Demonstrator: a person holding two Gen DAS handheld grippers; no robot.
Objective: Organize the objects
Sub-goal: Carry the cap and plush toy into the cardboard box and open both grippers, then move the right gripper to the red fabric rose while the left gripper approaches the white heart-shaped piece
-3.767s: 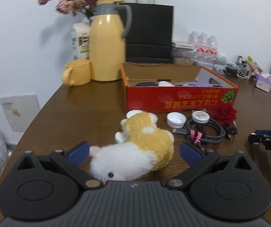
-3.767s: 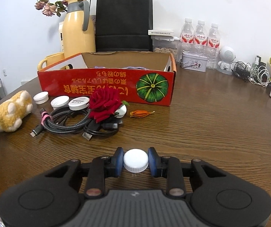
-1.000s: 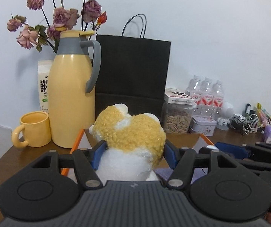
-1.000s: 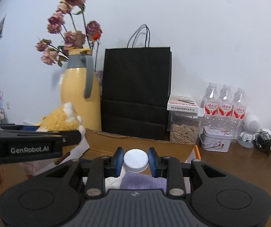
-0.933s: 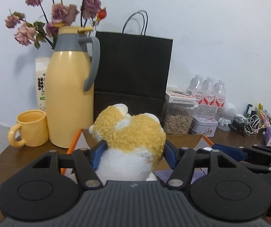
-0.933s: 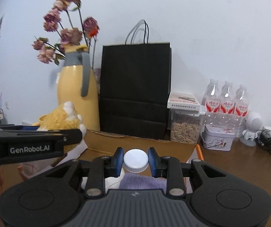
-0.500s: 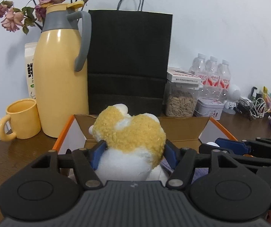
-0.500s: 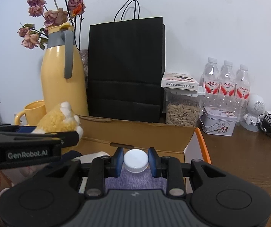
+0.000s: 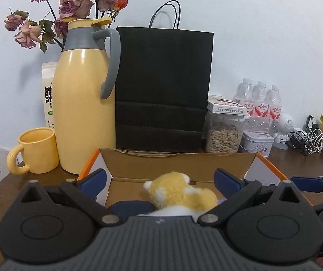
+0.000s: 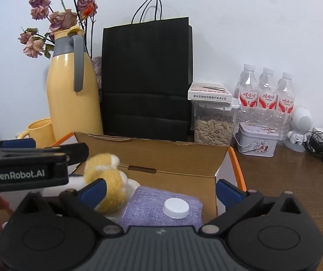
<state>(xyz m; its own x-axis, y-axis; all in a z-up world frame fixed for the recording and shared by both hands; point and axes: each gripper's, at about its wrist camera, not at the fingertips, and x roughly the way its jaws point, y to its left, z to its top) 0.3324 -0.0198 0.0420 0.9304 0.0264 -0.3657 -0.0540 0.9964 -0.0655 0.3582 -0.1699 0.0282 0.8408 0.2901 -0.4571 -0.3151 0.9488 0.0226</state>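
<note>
Both grippers hover over an open cardboard box (image 9: 179,164) (image 10: 175,158) with orange edges. My left gripper (image 9: 159,178) has its jaws opening wide, and the yellow-and-white plush toy (image 9: 179,194) (image 10: 107,176) lies free below them inside the box. My right gripper (image 10: 161,189) also has its jaws opening, blue pads far apart. The white bottle cap (image 10: 176,207) rests loose on a purple cloth (image 10: 152,205) in the box, touching neither pad. The left gripper's body (image 10: 26,167) shows at the left of the right wrist view.
Behind the box stand a yellow thermos jug (image 9: 84,103) with dried roses, a yellow mug (image 9: 35,151), a black paper bag (image 9: 163,90), a seed jar (image 9: 224,140), a tin (image 9: 256,142) and water bottles (image 10: 267,97). Cables (image 9: 308,140) lie at the far right.
Both grippers went from shut to wide open. The plush toy dropped out of the left jaws into the box; the white cap fell from the right jaws onto the purple cloth.
</note>
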